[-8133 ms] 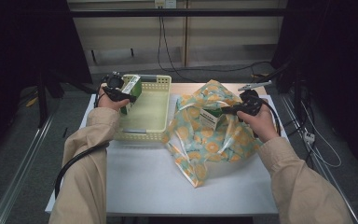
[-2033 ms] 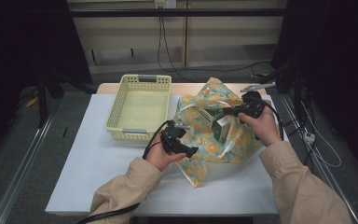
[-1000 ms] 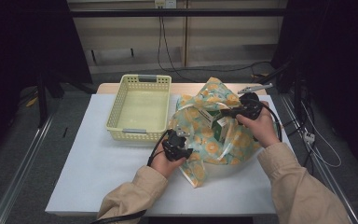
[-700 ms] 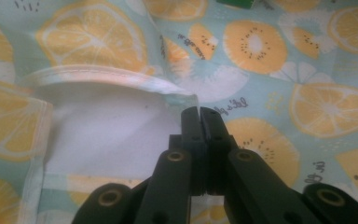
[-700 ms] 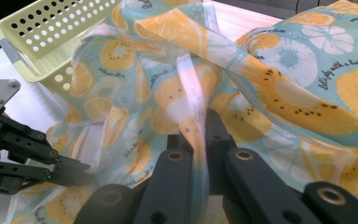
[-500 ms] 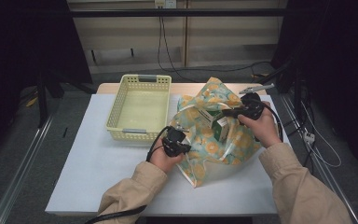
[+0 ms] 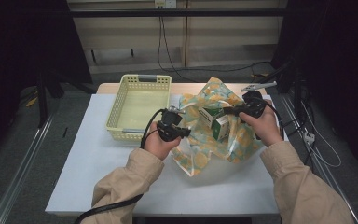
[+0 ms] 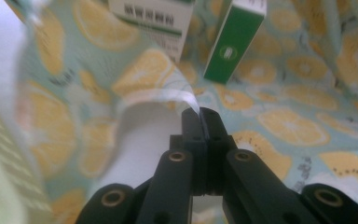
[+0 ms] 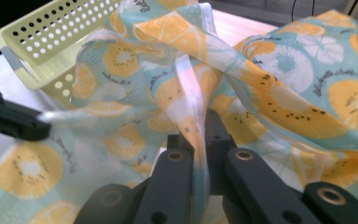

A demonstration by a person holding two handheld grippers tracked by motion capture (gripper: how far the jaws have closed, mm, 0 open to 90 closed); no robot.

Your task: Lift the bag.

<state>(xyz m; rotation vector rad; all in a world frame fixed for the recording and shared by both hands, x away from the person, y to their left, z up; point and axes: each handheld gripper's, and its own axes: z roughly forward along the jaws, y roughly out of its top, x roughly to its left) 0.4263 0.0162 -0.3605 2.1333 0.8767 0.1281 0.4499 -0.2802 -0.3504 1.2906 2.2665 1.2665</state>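
Observation:
A thin bag [image 7: 200,156] printed with orange and kiwi slices lies on the white table [image 7: 93,182], its mouth held apart. My left gripper [image 7: 184,132] is shut on the bag's near rim; in the left gripper view a white strip of the bag [image 8: 279,126] is pinched at the left gripper's tips [image 8: 199,115]. My right gripper [image 7: 227,111] is shut on the far side, and the right gripper [image 9: 200,122] has a pale handle strip of the bag [image 9: 284,79] between its jaws. Inside stand a green box [image 8: 233,42] and a white box [image 8: 154,18], also seen as boxes [image 7: 216,123] from above.
An empty pale yellow perforated basket [image 7: 115,108] stands left of the bag, and the basket [image 9: 51,37] is close behind the cloth. A grey metal piece [image 7: 258,86] lies at the table's back right. Cables [image 7: 307,135] run off the right edge.
The left hand has risen and moved away from the person, pulling the bag's near rim up with it. The boxes inside now show more. The right hand has stayed put.

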